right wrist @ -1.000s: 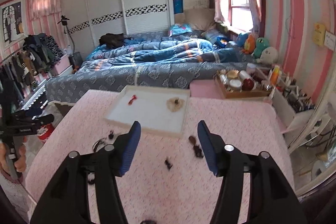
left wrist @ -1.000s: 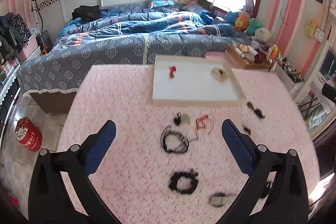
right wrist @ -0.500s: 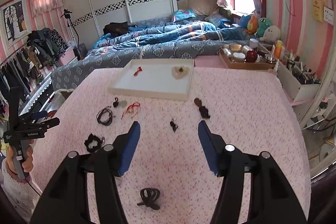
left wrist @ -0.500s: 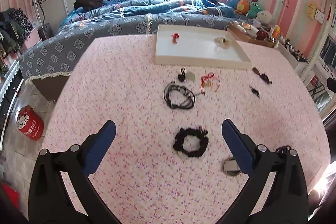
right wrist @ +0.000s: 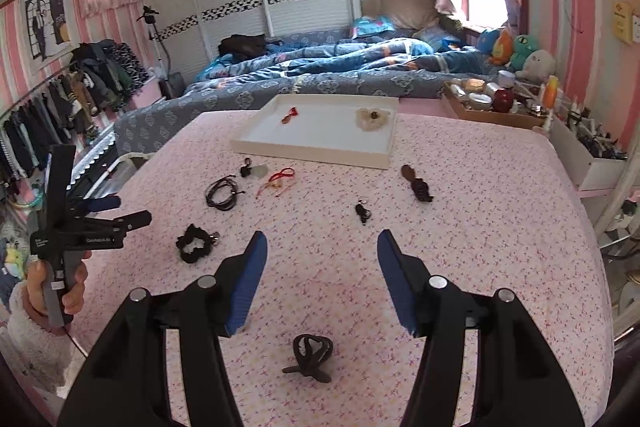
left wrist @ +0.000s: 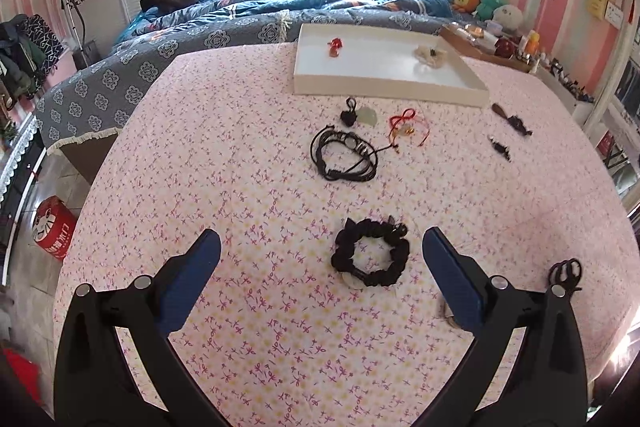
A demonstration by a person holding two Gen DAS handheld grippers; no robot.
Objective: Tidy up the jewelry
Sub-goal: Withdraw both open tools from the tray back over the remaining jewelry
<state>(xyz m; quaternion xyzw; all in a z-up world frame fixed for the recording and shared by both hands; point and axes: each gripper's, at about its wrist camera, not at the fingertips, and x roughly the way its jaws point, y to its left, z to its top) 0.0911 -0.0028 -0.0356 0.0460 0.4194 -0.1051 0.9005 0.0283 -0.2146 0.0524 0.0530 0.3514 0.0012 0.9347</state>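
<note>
Both tongs hang with jaws apart and nothing between them over the counter (left wrist: 240, 131) in its pink flowered cloth. The left tongs (left wrist: 320, 251) point at a black ruffled fabric scrunchie (left wrist: 371, 258), which lies just ahead of the blue pads. Beyond it lie a coiled black cord bracelet (left wrist: 345, 155), a black knot with a pale green pendant (left wrist: 360, 114) and a red string bracelet (left wrist: 408, 126). The shallow white rectangular tray (left wrist: 384, 91) at the far edge holds a small red charm (left wrist: 335, 47) and a cream beaded piece (left wrist: 430, 55). The right tongs (right wrist: 320, 251) hover above a dark looped hair clip (right wrist: 311, 354); a small black charm (right wrist: 362, 211) and a brown wooden pendant (right wrist: 416, 183) lie farther ahead. The grey-blue bed (right wrist: 320, 79) stands behind the counter.
</note>
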